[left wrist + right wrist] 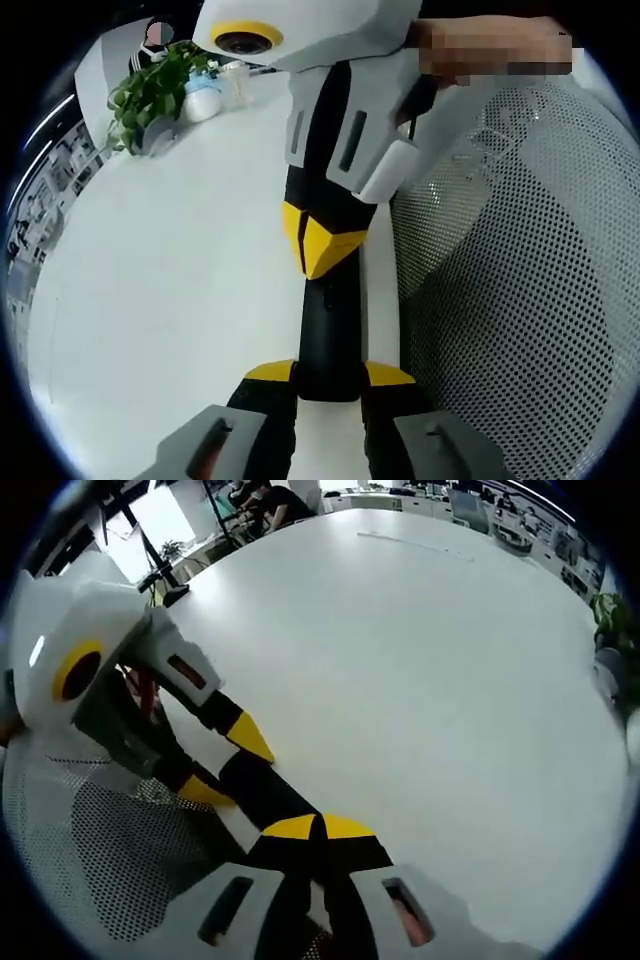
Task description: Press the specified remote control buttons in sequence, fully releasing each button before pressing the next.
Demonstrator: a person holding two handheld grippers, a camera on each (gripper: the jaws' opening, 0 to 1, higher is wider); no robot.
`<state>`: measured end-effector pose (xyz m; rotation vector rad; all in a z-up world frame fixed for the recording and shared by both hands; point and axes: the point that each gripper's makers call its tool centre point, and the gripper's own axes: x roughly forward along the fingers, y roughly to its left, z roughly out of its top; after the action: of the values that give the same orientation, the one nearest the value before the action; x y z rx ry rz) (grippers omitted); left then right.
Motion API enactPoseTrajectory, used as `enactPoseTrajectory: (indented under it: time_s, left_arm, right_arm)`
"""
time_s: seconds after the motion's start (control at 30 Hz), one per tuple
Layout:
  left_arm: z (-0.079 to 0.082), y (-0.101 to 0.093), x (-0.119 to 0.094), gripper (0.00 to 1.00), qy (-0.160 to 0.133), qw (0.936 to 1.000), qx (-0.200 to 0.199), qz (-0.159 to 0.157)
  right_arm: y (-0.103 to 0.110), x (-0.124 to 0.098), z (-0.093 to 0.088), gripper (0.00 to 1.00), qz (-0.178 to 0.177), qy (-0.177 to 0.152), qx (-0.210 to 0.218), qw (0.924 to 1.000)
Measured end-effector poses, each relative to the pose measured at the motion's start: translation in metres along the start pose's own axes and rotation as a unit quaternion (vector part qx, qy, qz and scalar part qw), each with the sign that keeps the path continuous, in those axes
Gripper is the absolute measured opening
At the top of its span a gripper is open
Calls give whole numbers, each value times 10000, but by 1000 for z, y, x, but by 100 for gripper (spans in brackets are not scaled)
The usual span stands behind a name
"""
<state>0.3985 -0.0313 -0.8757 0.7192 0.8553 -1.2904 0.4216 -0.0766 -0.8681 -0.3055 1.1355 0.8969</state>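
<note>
Left gripper [330, 385] fingers clamp the black remote [330, 330] at the bench [180, 280] edge; right gripper [318, 832] fingers, closed together, seemingly press it.

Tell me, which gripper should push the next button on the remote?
Right, probably. The right gripper has its tips shut and is pointing onto the remote, while the left gripper is busy clamping the remote's end.

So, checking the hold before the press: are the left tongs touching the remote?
Touching. The left gripper view shows the near end of the black remote wedged between the yellow tips of the left gripper, both flush against its sides with no gap.
</note>
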Motion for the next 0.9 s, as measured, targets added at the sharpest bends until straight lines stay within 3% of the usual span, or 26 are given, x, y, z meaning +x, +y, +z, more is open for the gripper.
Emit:
enactPoseTrajectory:
  time_s: [0.33, 0.57, 0.9]
  left_arm:
    - [0, 0, 0, 24, -14, 10000, -8, 11]
    - [0, 0, 1, 24, 14, 10000, 28, 7]
    - [1, 1, 1, 24, 13, 10000, 32, 7]
  right_arm:
    - [4, -3, -4, 0, 78, 63, -140, 9999]
    - [-10, -2, -3, 0, -259, 74, -104, 9996]
    - [-6, -1, -2, 0, -177, 37, -157, 9997]
